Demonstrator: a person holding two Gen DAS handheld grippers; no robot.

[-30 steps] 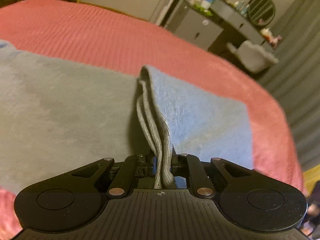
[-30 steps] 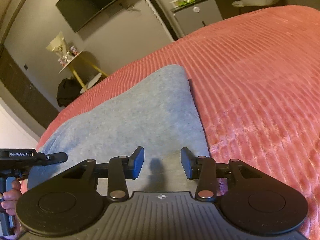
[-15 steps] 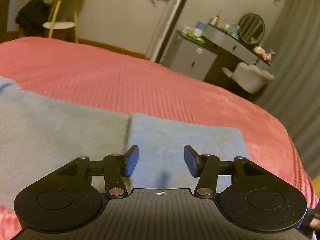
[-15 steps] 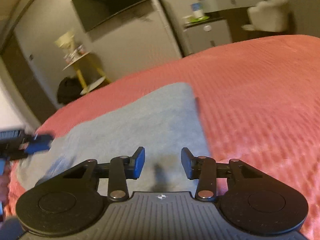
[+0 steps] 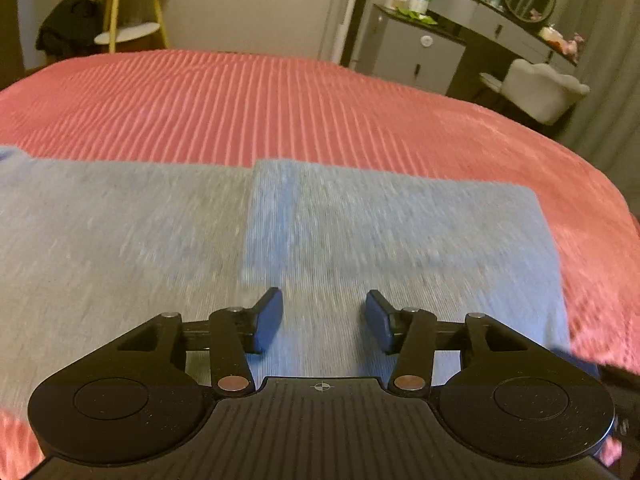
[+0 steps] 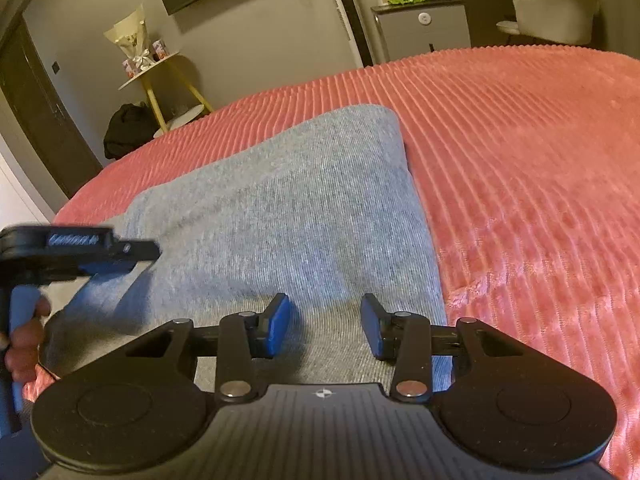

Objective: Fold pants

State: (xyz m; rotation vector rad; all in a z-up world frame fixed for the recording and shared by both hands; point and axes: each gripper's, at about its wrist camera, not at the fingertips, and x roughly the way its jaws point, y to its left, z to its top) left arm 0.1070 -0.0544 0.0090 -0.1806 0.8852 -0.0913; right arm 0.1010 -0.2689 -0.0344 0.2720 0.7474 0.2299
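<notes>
The grey-blue pants (image 5: 360, 224) lie flat on the red ribbed bedspread (image 5: 280, 104), with one folded layer whose edge runs up the middle of the left wrist view. My left gripper (image 5: 324, 318) is open and empty just above the folded part. In the right wrist view the pants (image 6: 304, 208) stretch away to a far end. My right gripper (image 6: 325, 326) is open and empty above their near part. The left gripper also shows in the right wrist view at the left edge (image 6: 80, 250), held by a hand.
The bedspread (image 6: 540, 180) extends far to the right of the pants. Beyond the bed stand a yellow-legged side table (image 5: 128, 32), a grey cabinet and desk (image 5: 420, 48), a white chair (image 5: 540, 88) and a black bag (image 6: 128, 128).
My left gripper let go of the pants edge it held a second ago. The fabric now lies flat and folded. Both grippers have moved slightly over the pants.
</notes>
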